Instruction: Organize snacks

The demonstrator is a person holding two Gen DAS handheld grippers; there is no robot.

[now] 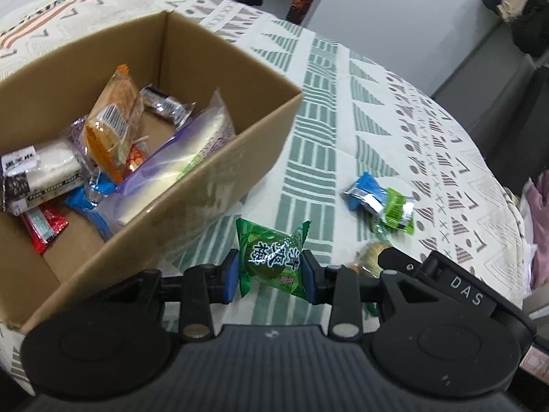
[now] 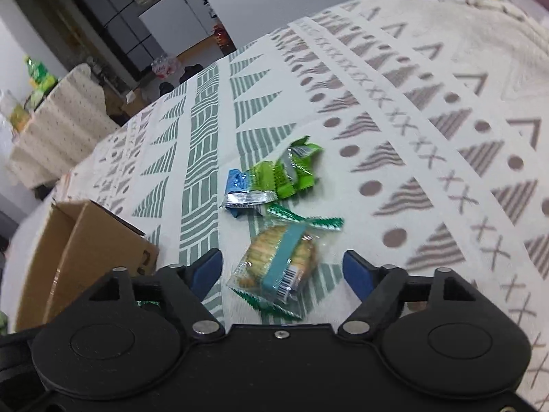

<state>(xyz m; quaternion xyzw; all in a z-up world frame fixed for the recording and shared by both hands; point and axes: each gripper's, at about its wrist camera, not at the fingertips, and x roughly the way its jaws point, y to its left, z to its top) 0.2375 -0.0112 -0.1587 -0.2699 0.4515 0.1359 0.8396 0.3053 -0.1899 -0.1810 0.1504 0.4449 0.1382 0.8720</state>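
The matte black plastic left gripper (image 1: 271, 276) and right gripper (image 2: 281, 271) both carry blue rubber pads (image 1: 229, 279), silver rivets and round black hubs.

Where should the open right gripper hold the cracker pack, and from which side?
Across its middle, at the teal band, from above. The cracker pack lies flat on the tablecloth between the open right gripper fingers; its crimped ends are thin and would probably slip.

The cardboard box (image 1: 206, 158) runs off the left edge; its snacks overlap (lower ones mostly hidden).
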